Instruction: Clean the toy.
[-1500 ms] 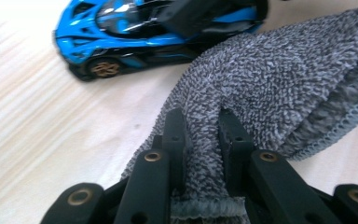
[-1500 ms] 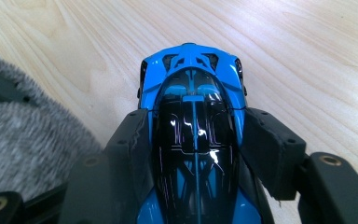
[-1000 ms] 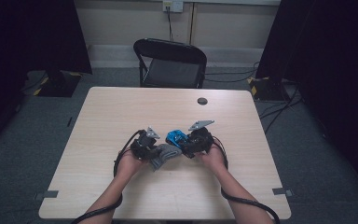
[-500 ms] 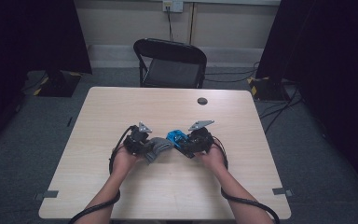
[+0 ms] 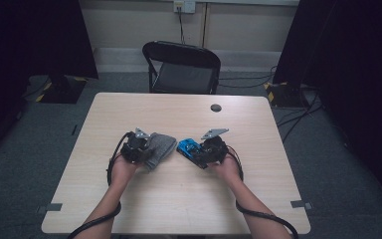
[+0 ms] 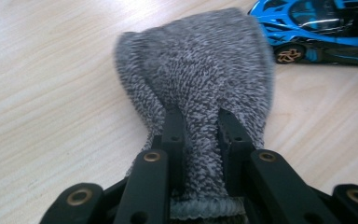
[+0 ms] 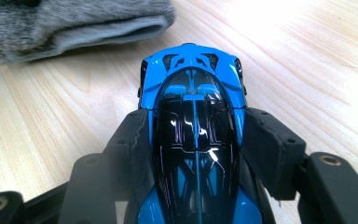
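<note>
Pinching the fuzzy grey knitted sock (image 6: 200, 70), the left fingers (image 6: 173, 133) hold it apart from the shiny blue toy car (image 7: 193, 135), gripped by the right fingers (image 7: 133, 144); the car probably goes inside next.

Both forearms are bare, no sleeves. The left gripper (image 5: 142, 147) and right gripper (image 5: 210, 149) are black, each topped by a grey three-cornered plate and trailing a black cable. Their jaws are matte black (brass-coloured rivets at the linkage pivots).

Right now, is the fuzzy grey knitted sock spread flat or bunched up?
Bunched at one end: the left gripper pinches the fuzzy grey knitted sock into a narrow neck, and the rest fans out on the wooden table.
</note>
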The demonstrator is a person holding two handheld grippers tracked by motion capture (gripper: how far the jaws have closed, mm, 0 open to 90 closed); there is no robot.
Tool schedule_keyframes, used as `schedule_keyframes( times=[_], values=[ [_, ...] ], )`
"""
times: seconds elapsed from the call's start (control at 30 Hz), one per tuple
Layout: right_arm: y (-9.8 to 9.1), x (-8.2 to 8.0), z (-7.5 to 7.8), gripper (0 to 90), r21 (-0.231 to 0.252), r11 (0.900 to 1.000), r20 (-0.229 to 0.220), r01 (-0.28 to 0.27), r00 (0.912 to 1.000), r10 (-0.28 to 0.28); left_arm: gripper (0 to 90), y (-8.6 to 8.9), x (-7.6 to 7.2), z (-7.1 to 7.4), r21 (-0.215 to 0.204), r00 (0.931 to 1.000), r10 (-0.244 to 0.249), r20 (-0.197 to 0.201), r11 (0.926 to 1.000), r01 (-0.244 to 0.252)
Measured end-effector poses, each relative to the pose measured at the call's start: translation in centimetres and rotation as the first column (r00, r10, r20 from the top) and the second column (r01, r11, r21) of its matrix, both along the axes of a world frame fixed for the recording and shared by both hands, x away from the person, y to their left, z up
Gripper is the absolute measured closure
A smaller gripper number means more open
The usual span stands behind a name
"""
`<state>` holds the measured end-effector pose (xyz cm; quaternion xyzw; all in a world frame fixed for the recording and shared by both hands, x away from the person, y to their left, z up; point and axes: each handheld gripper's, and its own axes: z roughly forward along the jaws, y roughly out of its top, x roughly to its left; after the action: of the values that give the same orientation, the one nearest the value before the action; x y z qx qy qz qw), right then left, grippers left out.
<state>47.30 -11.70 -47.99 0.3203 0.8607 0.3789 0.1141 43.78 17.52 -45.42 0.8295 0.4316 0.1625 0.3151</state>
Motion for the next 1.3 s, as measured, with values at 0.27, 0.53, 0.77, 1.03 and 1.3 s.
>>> schedule_keyframes(
  times=[0.27,0.53,0.77,1.03,1.3],
  values=[
    [0.0,0.0,0.0,41.9,0.001,1.0000,-0.001,0.001,1.0000,-0.001,76.0,-0.3,-1.5,0.8,-0.013,0.9981,-0.061,0.009,0.9980,0.061],
    [0.0,0.0,0.0,42.0,0.002,1.0000,-0.002,0.004,1.0000,-0.004,76.0,-1.2,-2.9,1.3,-0.030,0.9920,-0.126,0.009,0.9916,0.126],
    [0.0,0.0,0.0,42.0,0.005,1.0000,0.000,0.006,1.0000,-0.006,76.0,-2.1,-4.6,1.3,-0.003,0.9790,-0.204,0.008,0.9790,0.204],
    [0.0,0.1,0.0,42.2,0.005,1.0000,-0.009,0.007,0.9999,-0.006,76.1,-4.1,-6.4,1.3,-0.009,0.9566,-0.292,-0.001,0.9565,0.292],
    [0.0,0.2,0.1,42.2,-0.005,1.0000,-0.015,0.001,0.9999,-0.001,76.0,-6.9,-7.7,0.3,-0.016,0.9159,-0.399,-0.041,0.9168,0.399]
  ],
)
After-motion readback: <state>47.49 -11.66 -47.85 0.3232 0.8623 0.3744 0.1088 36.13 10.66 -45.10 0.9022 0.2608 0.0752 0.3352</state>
